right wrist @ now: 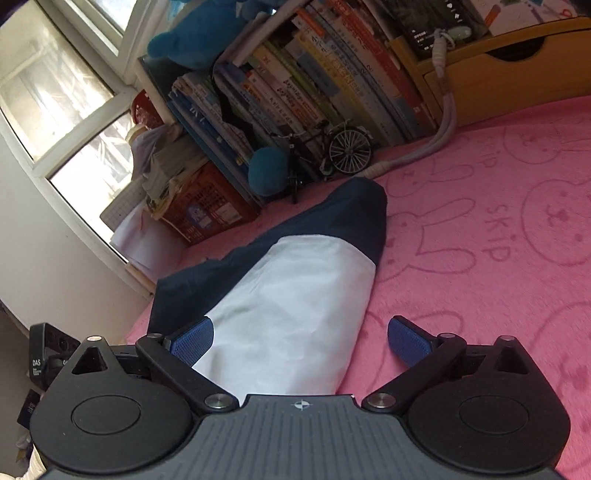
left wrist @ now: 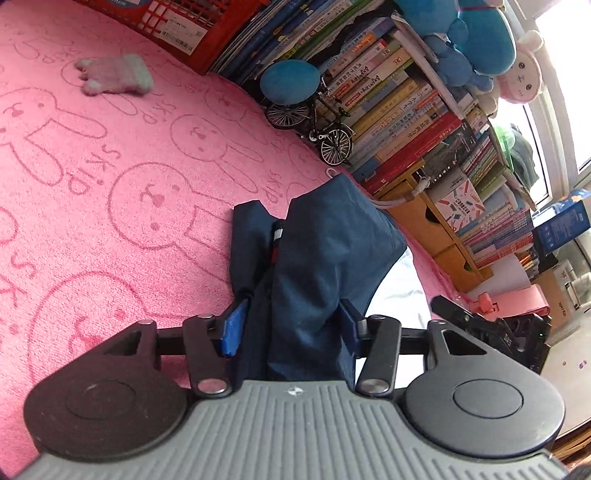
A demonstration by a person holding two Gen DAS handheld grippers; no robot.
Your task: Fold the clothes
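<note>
A navy and white garment lies on the pink blanket [left wrist: 110,184]. In the left wrist view, a thick bunched fold of its navy cloth [left wrist: 325,240] stands up between my blue pads. My left gripper [left wrist: 291,328] is shut on that fold. In the right wrist view the garment stretches away from me, with the white panel [right wrist: 295,302] near and the navy end [right wrist: 354,214] far. My right gripper [right wrist: 299,343] is open and low over the white panel. Its left pad [right wrist: 192,341] touches the cloth, and its right pad [right wrist: 406,341] is over bare blanket.
Rows of books [left wrist: 399,96] line the far edge, and a model bicycle [left wrist: 314,125] and a blue plush ball [left wrist: 290,81] stand in front of them. A red crate [left wrist: 177,26], yellow drawers [right wrist: 509,70] and a grey cable [right wrist: 439,136] also sit there. A small grey knit item [left wrist: 114,75] lies on the blanket.
</note>
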